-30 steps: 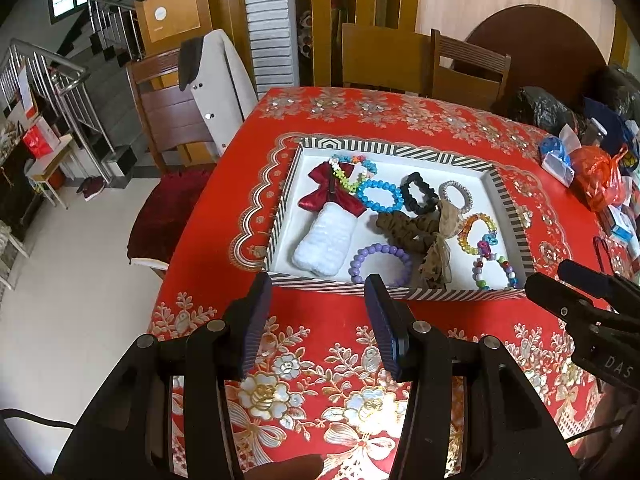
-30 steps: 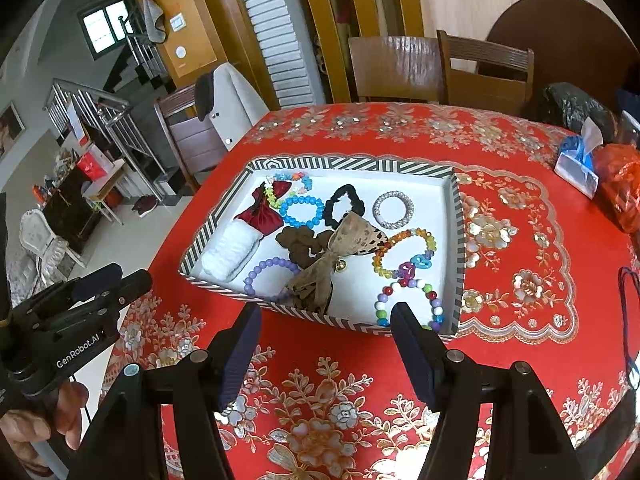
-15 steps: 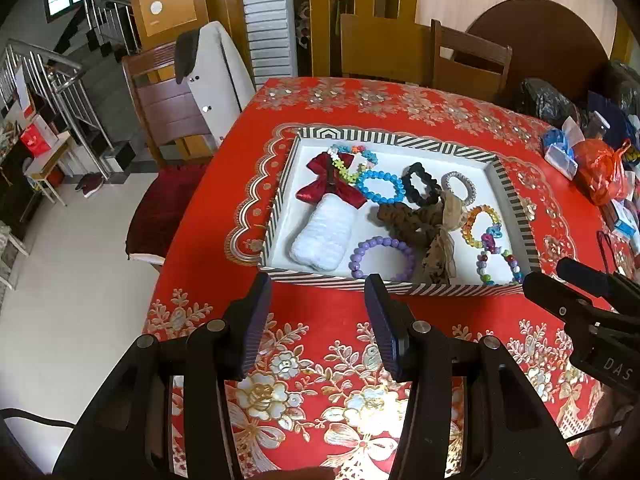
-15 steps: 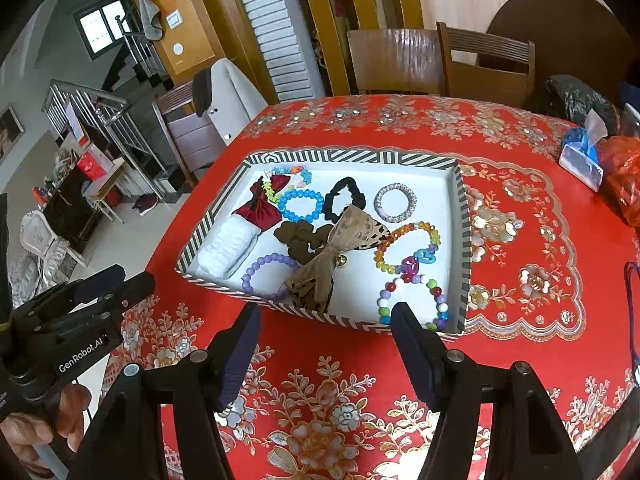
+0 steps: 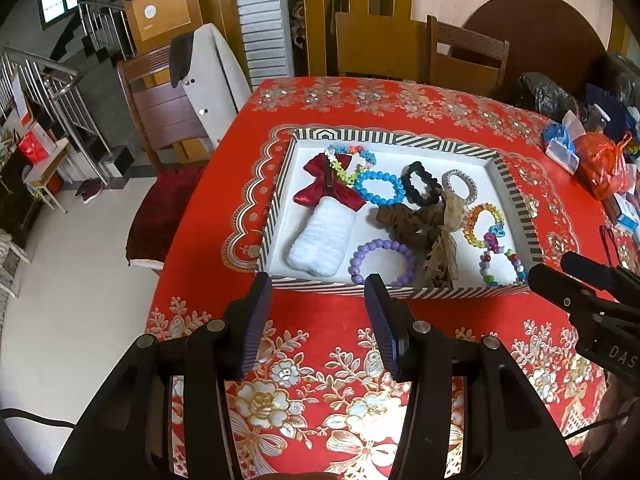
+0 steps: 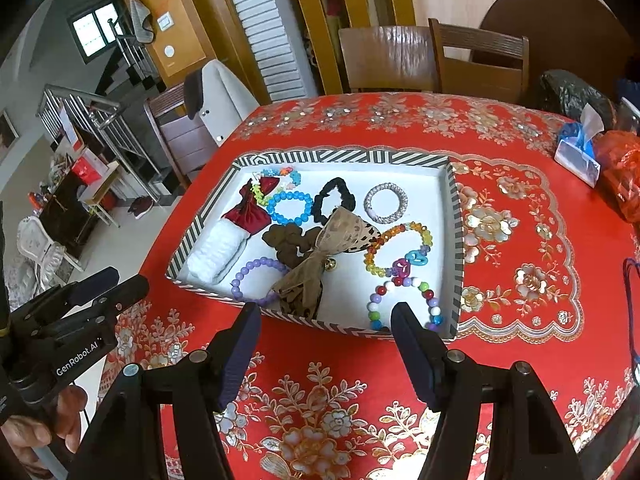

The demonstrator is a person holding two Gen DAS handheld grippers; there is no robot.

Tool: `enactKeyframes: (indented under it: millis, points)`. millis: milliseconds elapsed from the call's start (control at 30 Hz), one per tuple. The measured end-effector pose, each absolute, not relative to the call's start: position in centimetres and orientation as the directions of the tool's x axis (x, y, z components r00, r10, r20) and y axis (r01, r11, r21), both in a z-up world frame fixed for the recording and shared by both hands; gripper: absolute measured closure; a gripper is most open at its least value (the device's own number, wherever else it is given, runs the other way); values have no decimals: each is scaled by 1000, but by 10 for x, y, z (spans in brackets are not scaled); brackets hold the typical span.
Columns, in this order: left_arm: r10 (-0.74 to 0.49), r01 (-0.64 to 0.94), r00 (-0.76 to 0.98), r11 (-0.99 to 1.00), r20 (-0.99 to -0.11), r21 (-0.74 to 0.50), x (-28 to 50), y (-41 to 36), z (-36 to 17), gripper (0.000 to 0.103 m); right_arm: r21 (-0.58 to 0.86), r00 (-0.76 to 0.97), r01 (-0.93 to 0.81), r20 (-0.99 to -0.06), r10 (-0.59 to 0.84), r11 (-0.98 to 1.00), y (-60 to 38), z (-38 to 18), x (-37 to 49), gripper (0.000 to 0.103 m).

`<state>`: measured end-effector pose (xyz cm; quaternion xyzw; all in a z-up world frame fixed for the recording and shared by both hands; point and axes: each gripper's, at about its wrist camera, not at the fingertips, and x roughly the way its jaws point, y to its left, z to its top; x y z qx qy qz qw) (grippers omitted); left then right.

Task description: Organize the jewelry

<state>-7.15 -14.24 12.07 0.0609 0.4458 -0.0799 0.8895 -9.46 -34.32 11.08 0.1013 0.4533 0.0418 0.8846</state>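
Observation:
A striped-rim white tray (image 5: 400, 138) (image 6: 344, 157) sits on the red floral tablecloth and holds several bracelets and hair pieces. Among them are a purple bead bracelet (image 5: 382, 262) (image 6: 256, 280), a blue one (image 5: 378, 187) (image 6: 290, 206), a white fluffy band (image 5: 322, 242) (image 6: 216, 254), a red bow (image 5: 328, 190) and a leopard-print bow (image 6: 320, 264). My left gripper (image 5: 318, 290) hovers open just before the tray's near rim, empty. My right gripper (image 6: 326, 318) is open too, wider, at the near rim with nothing between its fingers.
An orange plastic bag (image 5: 604, 164) and a tissue pack (image 6: 578, 156) lie at the table's right side. Wooden chairs (image 6: 476, 60) stand behind the table, and another chair with a white jacket (image 5: 208, 80) stands at its left. A hand (image 6: 44, 428) holds the left gripper.
Both views have drifted slightly, so the tray sits a little differently in frame. Neither gripper's jaws have moved and the tray's contents lie as before.

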Motion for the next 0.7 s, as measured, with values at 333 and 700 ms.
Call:
enactKeyframes:
  millis: [333, 700]
  points:
    - [-89, 204, 588, 978, -804, 41, -69, -144, 119, 55, 214, 587, 22, -794, 160, 977, -344, 111, -93, 37]
    - [-92, 210, 589, 977, -803, 42, -64, -147, 119, 55, 211, 584, 24, -796, 158, 977, -344, 111, -90, 37]
